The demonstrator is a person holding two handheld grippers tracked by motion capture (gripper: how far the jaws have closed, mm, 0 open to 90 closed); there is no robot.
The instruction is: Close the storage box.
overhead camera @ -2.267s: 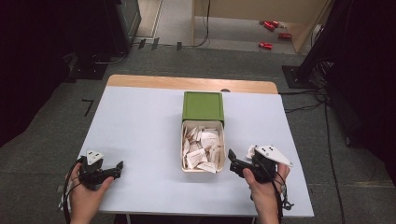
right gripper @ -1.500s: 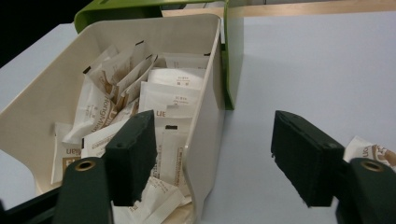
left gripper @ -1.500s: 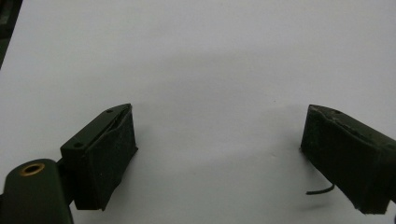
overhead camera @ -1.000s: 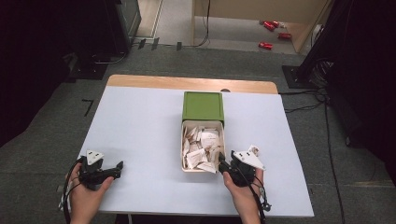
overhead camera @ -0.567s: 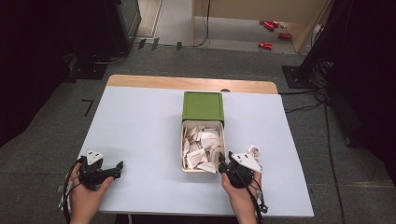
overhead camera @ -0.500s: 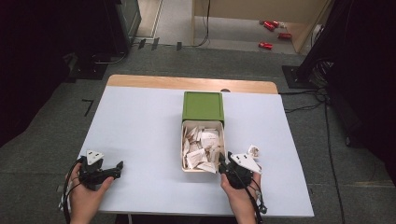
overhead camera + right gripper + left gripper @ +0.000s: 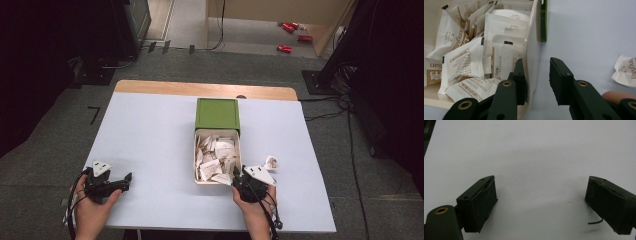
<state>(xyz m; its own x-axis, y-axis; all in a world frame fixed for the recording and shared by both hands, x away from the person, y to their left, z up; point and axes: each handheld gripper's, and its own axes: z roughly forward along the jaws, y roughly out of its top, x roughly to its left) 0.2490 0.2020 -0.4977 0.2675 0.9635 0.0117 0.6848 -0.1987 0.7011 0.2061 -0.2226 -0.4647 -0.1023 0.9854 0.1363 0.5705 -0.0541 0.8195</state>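
Observation:
A cream tray (image 7: 239,150) full of white sachets (image 7: 215,157) is pulled out of a green box (image 7: 217,114) at the table's middle. My right gripper (image 7: 237,176) is at the tray's near right corner. In the right gripper view its jaws (image 7: 536,62) straddle the tray's right wall (image 7: 532,37): one jaw is inside against the sachets (image 7: 464,60), the other outside with a gap to the wall. The jaws have just been closing, with the wall between them and not pinched. My left gripper (image 7: 125,180) rests at the near left, its jaws (image 7: 540,205) wide open over bare table.
One loose sachet (image 7: 271,162) lies on the table just right of the tray, also seen as the sachet (image 7: 626,71) in the right gripper view. The white table top (image 7: 150,135) has a wooden strip along its far edge. Dark floor and cables surround it.
The right hand has moved left to the tray's near right corner, uncovering the loose sachet on the table. The left hand has stayed put.

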